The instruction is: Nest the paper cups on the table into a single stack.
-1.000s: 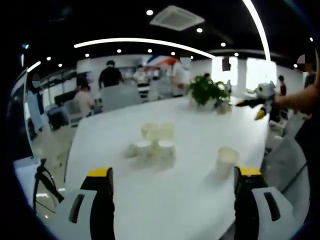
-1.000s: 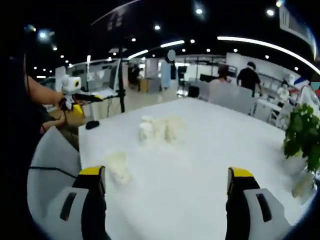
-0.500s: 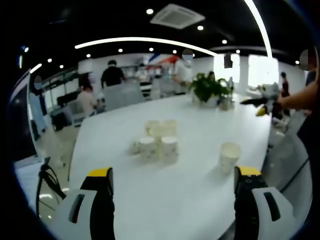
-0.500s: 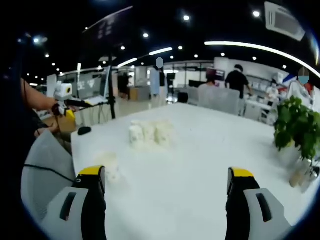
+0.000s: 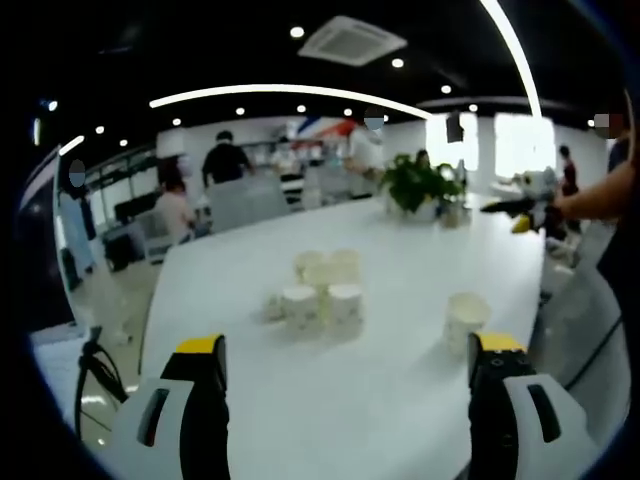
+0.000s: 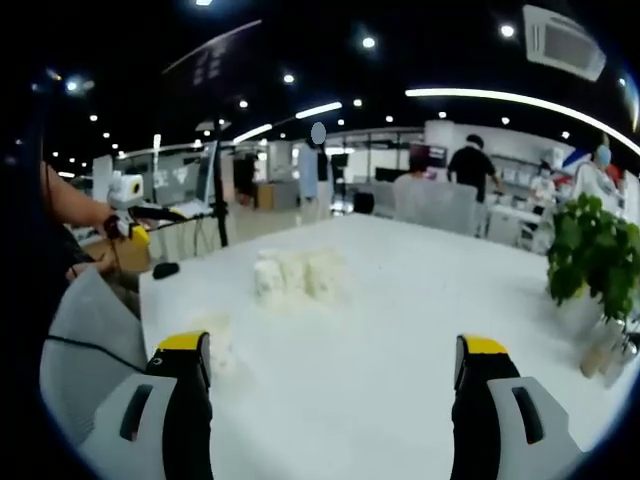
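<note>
Several white paper cups [image 5: 322,288] stand in a cluster near the middle of the white table [image 5: 400,260]. One single cup [image 5: 466,318] stands apart, close to my left gripper's right jaw. My left gripper [image 5: 347,375] is open, short of the cups, with nothing between its jaws. In the right gripper view the cluster of cups [image 6: 296,275] sits ahead on the table [image 6: 420,300], and the single cup [image 6: 216,335] is blurred just past the left jaw. My right gripper [image 6: 330,385] is open and holds nothing.
A potted green plant [image 5: 415,185] stands at the table's far end, the same plant [image 6: 588,258] at right in the right gripper view. A small dark object [image 6: 165,269] lies on the table's left edge. Another person's arm holds a gripper [image 5: 525,205]. People and chairs stand beyond.
Both views have shifted slightly with the hands. The cups have not moved on the table, and both grippers stay open.
</note>
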